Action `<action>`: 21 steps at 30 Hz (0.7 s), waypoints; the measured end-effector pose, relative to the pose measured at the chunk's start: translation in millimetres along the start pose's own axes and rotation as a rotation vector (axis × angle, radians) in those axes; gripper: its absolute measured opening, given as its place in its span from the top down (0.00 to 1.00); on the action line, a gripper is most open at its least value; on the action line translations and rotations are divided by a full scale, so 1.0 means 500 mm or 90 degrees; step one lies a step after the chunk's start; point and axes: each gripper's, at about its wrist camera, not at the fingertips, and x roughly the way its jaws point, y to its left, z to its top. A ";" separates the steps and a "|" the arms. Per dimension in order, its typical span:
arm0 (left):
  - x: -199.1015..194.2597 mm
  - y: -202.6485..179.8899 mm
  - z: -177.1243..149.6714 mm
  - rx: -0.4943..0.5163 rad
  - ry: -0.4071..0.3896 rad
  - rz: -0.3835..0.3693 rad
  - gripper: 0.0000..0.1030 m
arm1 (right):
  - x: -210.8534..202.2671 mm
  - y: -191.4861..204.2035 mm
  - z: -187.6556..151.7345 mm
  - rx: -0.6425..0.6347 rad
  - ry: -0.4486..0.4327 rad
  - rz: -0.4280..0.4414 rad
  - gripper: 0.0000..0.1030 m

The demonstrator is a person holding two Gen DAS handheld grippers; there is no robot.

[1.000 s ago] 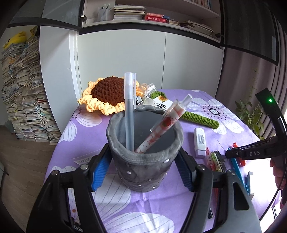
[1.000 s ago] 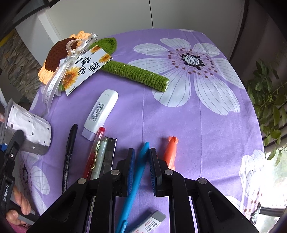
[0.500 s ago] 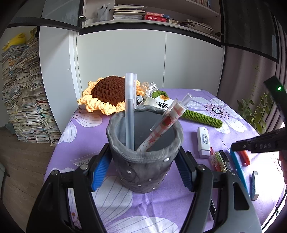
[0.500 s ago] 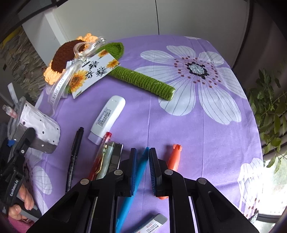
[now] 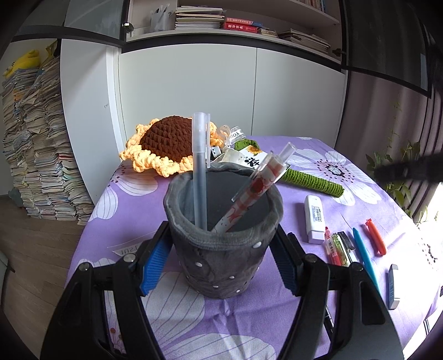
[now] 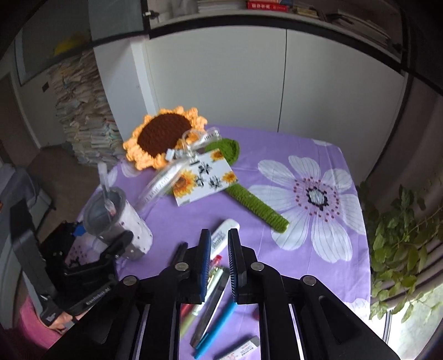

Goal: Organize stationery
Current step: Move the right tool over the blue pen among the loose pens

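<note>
Left wrist view: the left gripper (image 5: 221, 257) is pinching the grey cup (image 5: 223, 235), near centre, two pens inside; squeezing may buckle it.

Right wrist view: the right gripper (image 6: 218, 263) is closing on nothing, the blue pen (image 6: 218, 326) lying on the cloth below, possibly missed.

White cabinet doors (image 5: 227, 91) are standing behind the table, bookshelves (image 5: 249, 25) sitting above, stacked papers (image 5: 36, 144) piling on the wooden floor (image 5: 33, 249), daylight glowing right.
</note>
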 end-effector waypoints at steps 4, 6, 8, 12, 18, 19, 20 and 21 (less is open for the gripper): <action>0.001 -0.002 0.000 0.002 0.002 0.004 0.33 | 0.081 -0.053 -0.044 0.078 0.100 -0.013 0.86; 0.002 -0.003 -0.001 0.003 0.004 0.006 0.33 | 0.109 -0.077 -0.057 0.113 0.132 -0.024 0.79; 0.004 -0.001 -0.001 0.000 0.007 0.004 0.33 | 0.126 -0.093 -0.066 0.139 0.150 -0.025 0.65; 0.007 0.001 -0.001 -0.003 0.013 0.000 0.33 | 0.143 -0.097 -0.070 0.156 0.172 -0.012 0.63; 0.006 0.000 -0.001 -0.002 0.012 0.000 0.33 | 0.172 -0.093 -0.081 0.157 0.195 -0.012 0.64; 0.006 0.000 -0.001 -0.002 0.012 0.001 0.32 | 0.176 -0.095 -0.082 0.157 0.197 -0.014 0.71; 0.005 0.001 -0.001 -0.002 0.012 0.001 0.32 | 0.177 -0.096 -0.081 0.155 0.193 -0.018 0.79; 0.004 0.000 -0.001 -0.001 0.011 0.001 0.32 | 0.178 -0.099 -0.079 0.155 0.191 -0.019 0.83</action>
